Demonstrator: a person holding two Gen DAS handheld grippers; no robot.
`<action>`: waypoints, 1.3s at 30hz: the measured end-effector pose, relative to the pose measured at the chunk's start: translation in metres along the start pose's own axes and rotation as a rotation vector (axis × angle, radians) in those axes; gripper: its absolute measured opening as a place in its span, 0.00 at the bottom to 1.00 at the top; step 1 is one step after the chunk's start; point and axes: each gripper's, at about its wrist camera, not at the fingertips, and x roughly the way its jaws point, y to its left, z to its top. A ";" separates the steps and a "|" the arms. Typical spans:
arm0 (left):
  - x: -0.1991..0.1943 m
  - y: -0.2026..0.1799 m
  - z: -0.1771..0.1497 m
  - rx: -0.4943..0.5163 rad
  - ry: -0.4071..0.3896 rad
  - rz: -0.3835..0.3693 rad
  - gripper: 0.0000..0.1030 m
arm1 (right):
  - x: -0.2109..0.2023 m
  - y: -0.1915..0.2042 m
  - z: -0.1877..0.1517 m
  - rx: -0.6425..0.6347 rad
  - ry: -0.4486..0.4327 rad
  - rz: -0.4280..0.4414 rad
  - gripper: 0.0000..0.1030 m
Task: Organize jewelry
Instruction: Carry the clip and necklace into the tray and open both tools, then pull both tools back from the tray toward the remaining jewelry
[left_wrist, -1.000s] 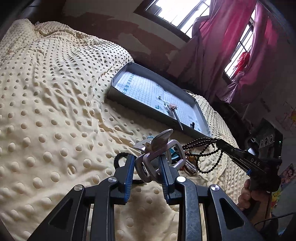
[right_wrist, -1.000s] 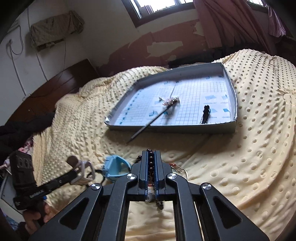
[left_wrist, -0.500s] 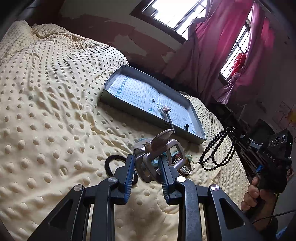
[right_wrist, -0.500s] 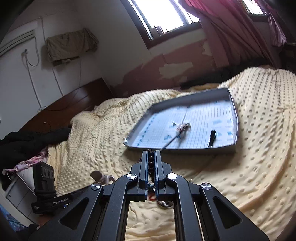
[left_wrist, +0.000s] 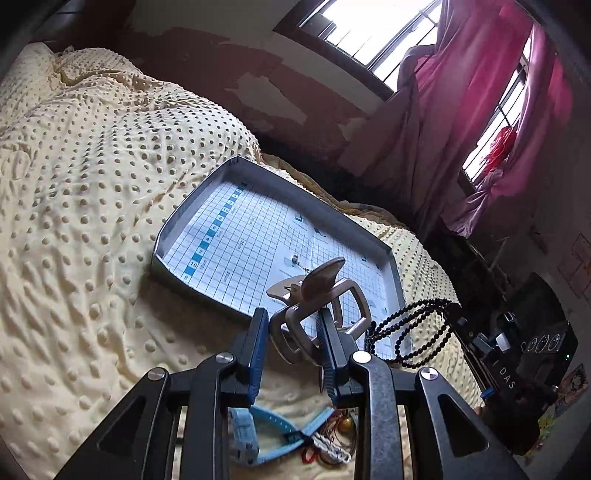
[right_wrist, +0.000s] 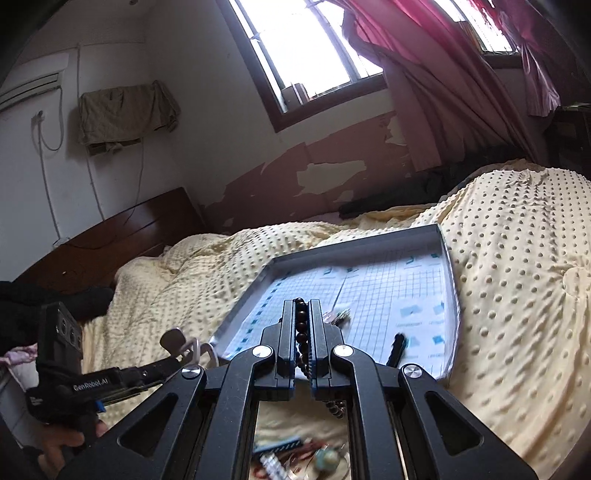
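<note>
Both grippers have risen from the dimpled cream blanket (left_wrist: 92, 192) toward the shallow grey grid-lined tray (left_wrist: 192, 206) at twelve o'clock. The left gripper (left_wrist: 291, 332) stays clamped on a beige plastic claw hair clip (left_wrist: 317, 295); the right gripper (right_wrist: 301, 328) pinches a dark round-bead necklace (left_wrist: 410, 332) over the tray's near edge.
</note>
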 end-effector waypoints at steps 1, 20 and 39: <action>0.010 -0.001 0.004 -0.002 0.008 0.014 0.24 | 0.006 -0.004 0.002 0.003 0.005 -0.004 0.05; 0.083 -0.021 -0.010 0.016 0.106 0.123 0.24 | 0.043 -0.076 -0.015 0.096 0.143 -0.122 0.05; 0.010 -0.052 -0.026 0.153 -0.068 0.134 1.00 | -0.011 -0.062 -0.010 -0.047 0.103 -0.187 0.67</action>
